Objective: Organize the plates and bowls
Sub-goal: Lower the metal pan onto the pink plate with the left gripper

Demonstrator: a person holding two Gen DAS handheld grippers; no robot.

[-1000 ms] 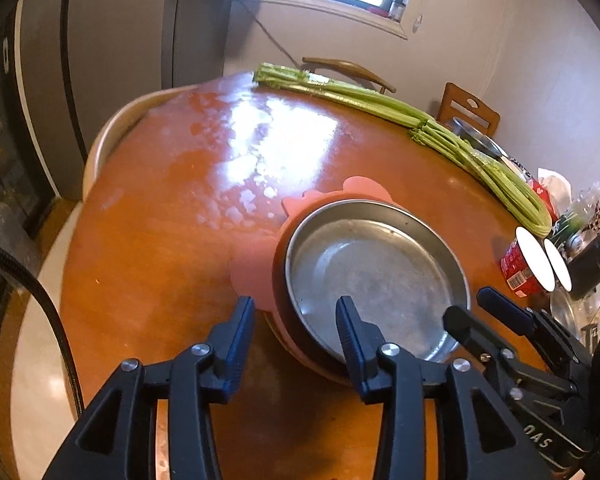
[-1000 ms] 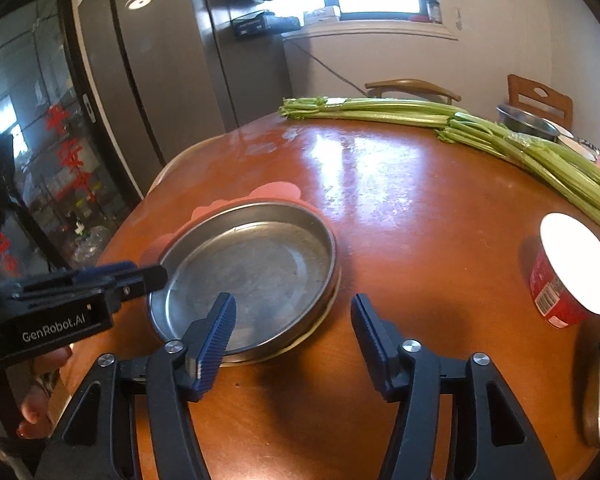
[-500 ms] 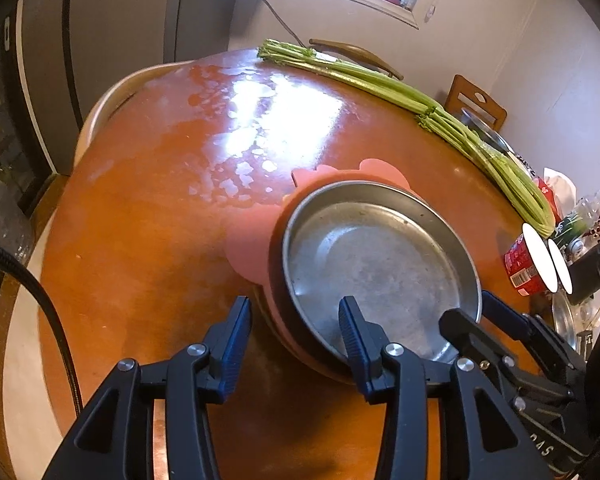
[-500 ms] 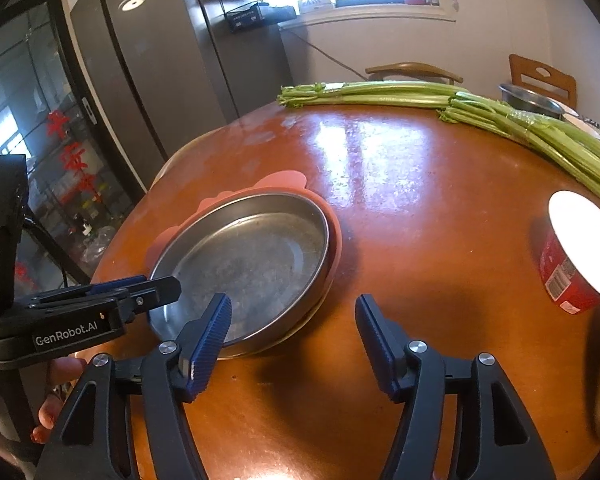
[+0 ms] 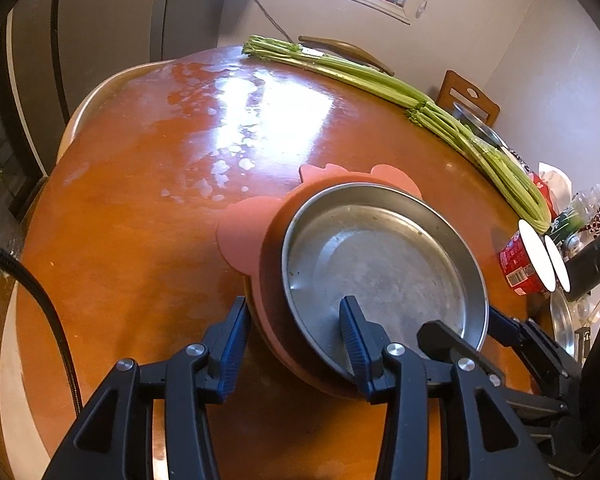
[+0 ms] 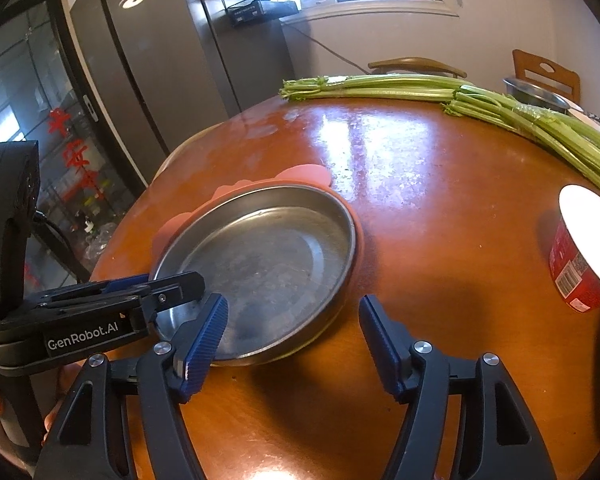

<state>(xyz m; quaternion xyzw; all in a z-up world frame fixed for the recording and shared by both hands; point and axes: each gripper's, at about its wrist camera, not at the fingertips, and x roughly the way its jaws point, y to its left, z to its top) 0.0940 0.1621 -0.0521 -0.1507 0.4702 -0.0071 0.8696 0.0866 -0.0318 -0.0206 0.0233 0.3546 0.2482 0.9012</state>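
Round wooden table (image 5: 148, 216) filled most of both views. Metal plate (image 5: 380, 264) sat centre-right in the left wrist view, stacked on a pink plate (image 5: 272, 280) w/ pink ear-shaped tabs. Celery (image 6: 480, 100) lay across the upper right, red cup (image 6: 580, 252) at right edge. Left tool (image 5: 294, 336) straddled the plates' near rim, jaws apart, not pressing. Right tool (image 6: 294, 328), jaws just widening, spread over the metal plate's rim and bare table, nothing gripped.
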